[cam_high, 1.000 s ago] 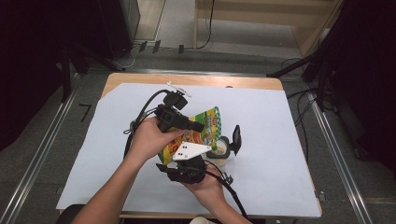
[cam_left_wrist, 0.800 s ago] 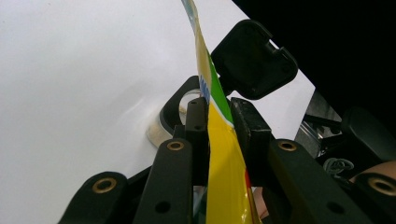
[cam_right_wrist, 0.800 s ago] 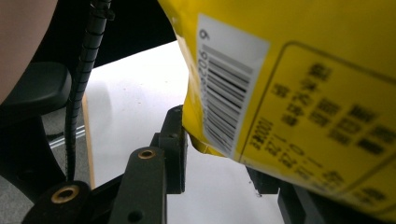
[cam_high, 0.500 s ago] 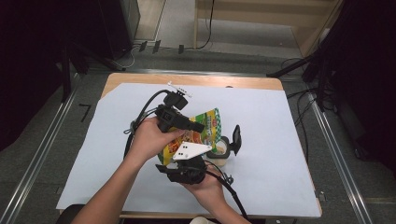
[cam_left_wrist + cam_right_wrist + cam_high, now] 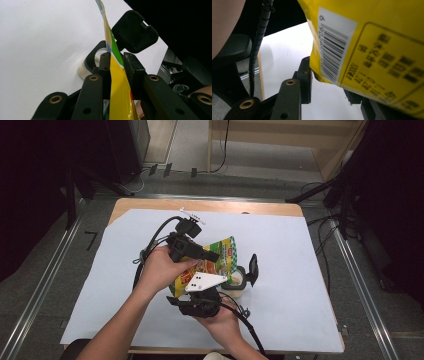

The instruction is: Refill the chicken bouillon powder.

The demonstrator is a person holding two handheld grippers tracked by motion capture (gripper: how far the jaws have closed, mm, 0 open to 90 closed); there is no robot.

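white sheet (image 5: 300,270) over wooden table (image 5: 210,205)

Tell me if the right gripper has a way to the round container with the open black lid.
Probably not now: the right gripper is shut on the yellow packet, which hangs over the container, and the left gripper clamps it too.

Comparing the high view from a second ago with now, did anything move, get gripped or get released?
No visible change. The left gripper stays shut on the yellow bag, the right gripper stays by the bag's lower edge, and the small container with its open black lid sits as before on the white sheet.
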